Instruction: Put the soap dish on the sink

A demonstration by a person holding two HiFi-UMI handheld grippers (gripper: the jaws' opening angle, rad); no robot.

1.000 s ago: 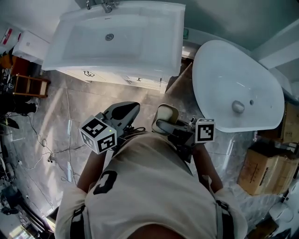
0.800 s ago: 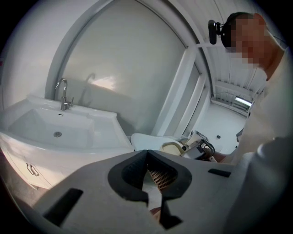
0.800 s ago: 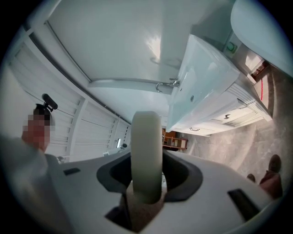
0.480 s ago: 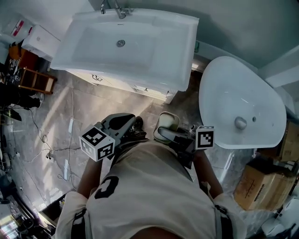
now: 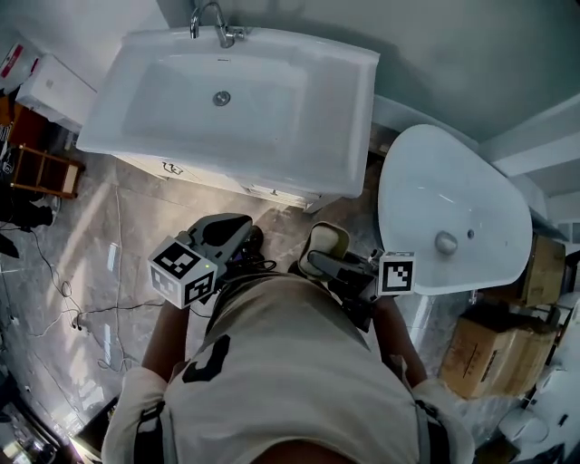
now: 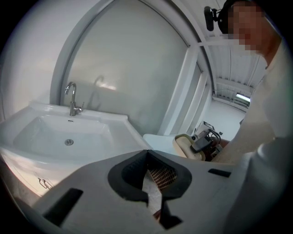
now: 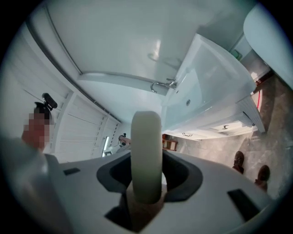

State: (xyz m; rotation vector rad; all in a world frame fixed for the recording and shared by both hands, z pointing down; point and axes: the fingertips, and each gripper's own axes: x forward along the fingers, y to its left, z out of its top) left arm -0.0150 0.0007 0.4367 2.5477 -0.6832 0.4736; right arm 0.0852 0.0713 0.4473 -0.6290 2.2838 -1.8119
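The white rectangular sink with its chrome tap stands ahead of me on a cabinet. My right gripper is shut on the cream soap dish, held over the floor short of the sink's front right corner. In the right gripper view the soap dish stands edge-on between the jaws of the right gripper, with the sink beyond. My left gripper hangs beside it, shut and holding nothing. In the left gripper view the left gripper faces the sink, with the soap dish off to the right.
A white oval bathtub lies close on the right of the sink. Cardboard boxes sit beyond it at the lower right. A wooden rack, a white box and loose cables are on the marble floor at the left.
Both grippers have moved across the floor towards the sink, whose tap has come fully into the head view. The right gripper still holds the soap dish.
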